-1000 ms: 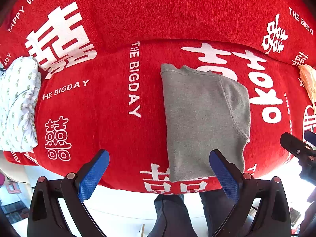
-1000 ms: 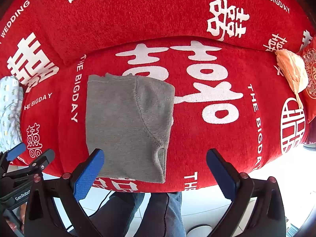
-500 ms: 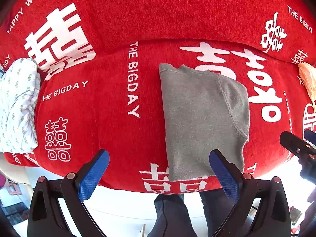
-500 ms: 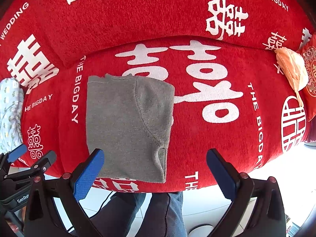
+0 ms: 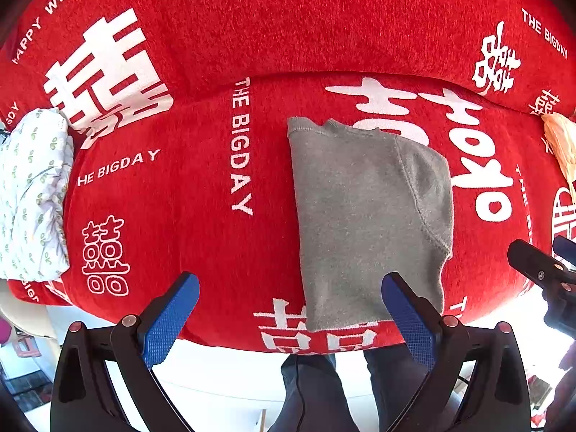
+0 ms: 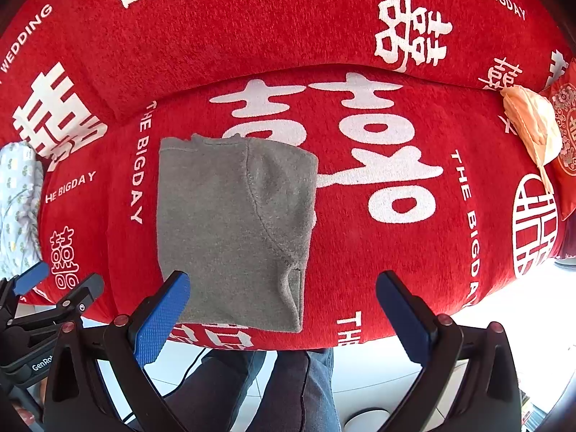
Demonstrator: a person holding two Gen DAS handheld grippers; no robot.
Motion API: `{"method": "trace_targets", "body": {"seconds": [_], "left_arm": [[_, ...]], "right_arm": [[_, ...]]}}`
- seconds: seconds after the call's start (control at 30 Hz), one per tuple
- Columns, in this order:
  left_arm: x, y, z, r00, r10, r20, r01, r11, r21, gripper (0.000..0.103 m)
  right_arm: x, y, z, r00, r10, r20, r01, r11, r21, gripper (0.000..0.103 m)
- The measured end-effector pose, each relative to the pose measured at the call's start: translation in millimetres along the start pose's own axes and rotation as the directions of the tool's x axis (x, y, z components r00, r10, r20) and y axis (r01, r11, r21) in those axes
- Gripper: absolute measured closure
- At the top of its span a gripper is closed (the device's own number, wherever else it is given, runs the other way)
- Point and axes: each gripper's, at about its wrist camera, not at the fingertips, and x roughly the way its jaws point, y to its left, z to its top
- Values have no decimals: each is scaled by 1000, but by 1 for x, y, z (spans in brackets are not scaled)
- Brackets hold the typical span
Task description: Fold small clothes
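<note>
A grey knit garment (image 5: 367, 216) lies folded flat on the red cover, its near end at the front edge; it also shows in the right wrist view (image 6: 234, 226). My left gripper (image 5: 289, 309) is open and empty above the front edge, its right finger (image 5: 406, 316) over the garment's near end. My right gripper (image 6: 282, 309) is open and empty, its left finger (image 6: 162, 316) over the garment's near left corner. Each gripper shows at the edge of the other's view.
A red cover with white lettering (image 5: 180, 198) spreads over the seat and backrest. A white patterned cloth (image 5: 32, 194) lies at the far left. A peach cloth (image 6: 532, 129) and a red cushion (image 6: 567, 126) lie at the far right. The person's legs (image 6: 259, 385) stand below the front edge.
Both views have shifted only slightly. The garment and both open grippers stand as before.
</note>
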Motion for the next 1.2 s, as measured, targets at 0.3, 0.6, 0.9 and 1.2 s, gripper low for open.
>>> {"method": "trace_targets", "body": {"seconds": [0.3,0.6,0.9,1.2], "left_arm": [[2,4,0,1000,1,-5,-1,1000,-15,2],[3,3,1,1000,8,-5,-8,1000,-14,2],[3,3,3,1000,19,-6,-19,1000,-16,2],[6,1,6,1000,22,0,-22,1000,-12,2]], "right_arm": [[2,3,3,1000,-2,-5,2,1000,-11,0],[2,4,3,1000,-3,-5,3,1000,-10,0],[4,6,9,1000,-2,-7,2,1000,-21,0],[8,8,14,1000,3,-21,-4,999,-37,0]]}}
